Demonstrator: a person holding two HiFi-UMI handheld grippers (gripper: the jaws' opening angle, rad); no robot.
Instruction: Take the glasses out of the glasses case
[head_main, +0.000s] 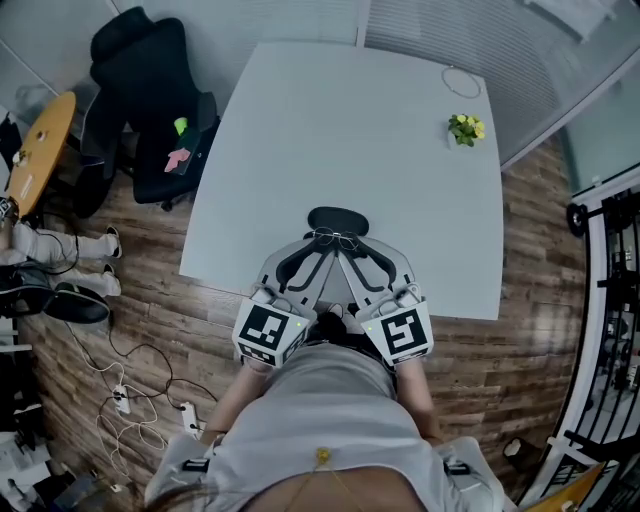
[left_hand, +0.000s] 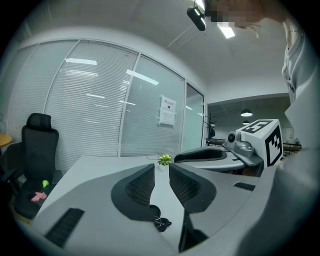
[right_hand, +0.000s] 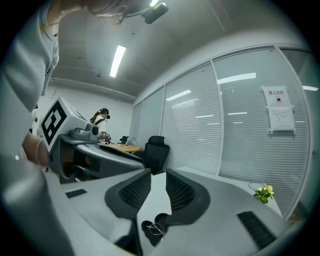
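The glasses (head_main: 335, 238) are lying at the near edge of the black glasses case (head_main: 338, 218), their thin wire frame facing the person; whether they are resting on the case or on the table beside it cannot be told. The case is sitting on the white table (head_main: 300, 130), toward its near side. The left gripper (head_main: 303, 262) and the right gripper (head_main: 368, 262) are angling in from either side, their tips coming together just short of the glasses and not touching them. In the left gripper view the left gripper (left_hand: 161, 172) is showing its ribbed pads (left_hand: 140, 184) narrowly apart with only bare tabletop between them, the glasses (left_hand: 160, 220) lying low in front. In the right gripper view the right gripper (right_hand: 158, 180) is likewise standing narrowly parted and holding nothing, with the glasses (right_hand: 156, 229) below its jaws. Well apart, near the far right corner of the table, a small potted plant (head_main: 465, 128) is standing. A black office chair (head_main: 150, 100) is standing off the table's left side.
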